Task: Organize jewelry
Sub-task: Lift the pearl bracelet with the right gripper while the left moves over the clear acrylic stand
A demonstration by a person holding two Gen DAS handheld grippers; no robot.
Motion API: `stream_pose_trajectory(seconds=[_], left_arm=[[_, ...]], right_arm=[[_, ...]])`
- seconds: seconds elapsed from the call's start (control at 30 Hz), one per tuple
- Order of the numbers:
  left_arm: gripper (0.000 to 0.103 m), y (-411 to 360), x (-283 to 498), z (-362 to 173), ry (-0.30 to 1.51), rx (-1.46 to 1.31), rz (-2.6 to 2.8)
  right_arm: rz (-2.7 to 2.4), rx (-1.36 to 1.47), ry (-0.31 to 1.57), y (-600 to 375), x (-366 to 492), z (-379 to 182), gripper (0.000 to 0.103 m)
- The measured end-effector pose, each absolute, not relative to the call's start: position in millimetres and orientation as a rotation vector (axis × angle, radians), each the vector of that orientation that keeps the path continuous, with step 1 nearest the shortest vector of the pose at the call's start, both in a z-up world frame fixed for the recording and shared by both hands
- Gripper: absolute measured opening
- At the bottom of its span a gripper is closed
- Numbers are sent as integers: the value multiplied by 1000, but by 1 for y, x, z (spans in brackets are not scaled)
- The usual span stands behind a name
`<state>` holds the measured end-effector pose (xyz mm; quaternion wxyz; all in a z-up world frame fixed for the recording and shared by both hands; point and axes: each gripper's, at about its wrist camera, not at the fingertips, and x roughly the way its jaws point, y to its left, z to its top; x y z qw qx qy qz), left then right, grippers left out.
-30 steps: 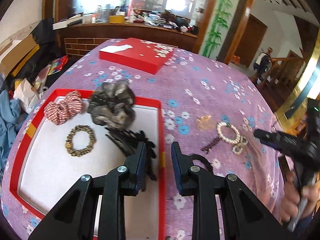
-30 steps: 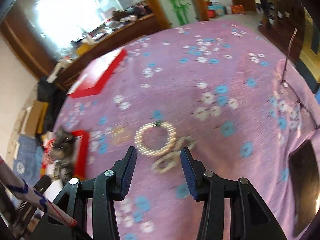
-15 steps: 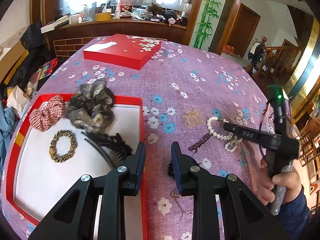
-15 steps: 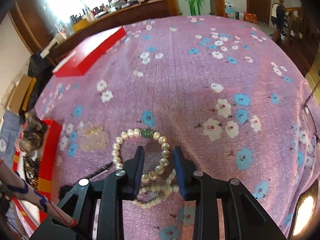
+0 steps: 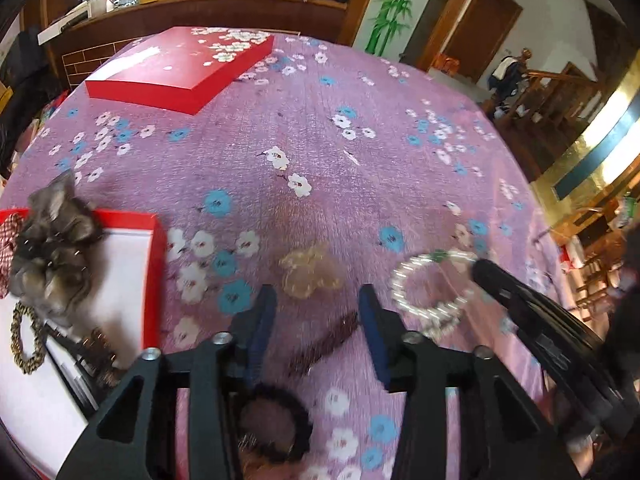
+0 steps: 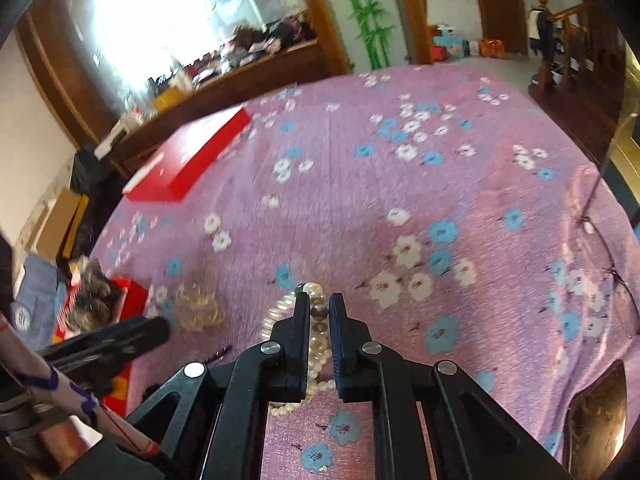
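Observation:
My right gripper (image 6: 319, 322) is shut on a pearl bracelet (image 6: 316, 344), which hangs between its fingers just above the purple cloth; the bracelet shows in the left wrist view (image 5: 430, 284) as a ring at that gripper's tip. My left gripper (image 5: 316, 316) is open and empty, low over a dark hair clip (image 5: 324, 346), with a clear amber claw clip (image 5: 310, 272) just ahead and a black hair tie (image 5: 276, 424) beneath it. The red tray (image 5: 154, 280) at the left holds a grey scrunchie (image 5: 52, 256), a gold bead bracelet (image 5: 26, 340) and a black comb clip (image 5: 86, 354).
A red box lid (image 5: 180, 68) lies at the far side of the flowered purple tablecloth (image 5: 360, 160). The table edge drops off at the right, with a stair rail (image 5: 560, 92) beyond. A cluttered wooden counter (image 5: 208, 0) stands behind the table.
My right gripper has closed on the pearl bracelet and lifted it slightly. My left gripper has moved right, away from the tray, and opened wider over the dark hair clip.

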<state>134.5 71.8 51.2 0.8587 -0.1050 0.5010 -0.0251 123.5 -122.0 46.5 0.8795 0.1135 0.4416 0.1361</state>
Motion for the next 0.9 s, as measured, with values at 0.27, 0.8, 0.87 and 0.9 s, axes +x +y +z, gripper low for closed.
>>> stream_pose_trajectory(seconds=[0.27, 0.8, 0.87, 0.9], left_arm=[[49, 54, 162, 25, 1085, -193, 23], [41, 73, 103, 47, 869, -161, 56], [41, 75, 96, 50, 831, -160, 65], [41, 76, 94, 52, 819, -162, 62]], right_arm=[[289, 302, 928, -132, 127, 50, 10], [368, 301, 892, -122, 114, 60, 10], [377, 285, 873, -118, 110, 63, 10], [387, 276, 868, -115, 109, 63, 10]])
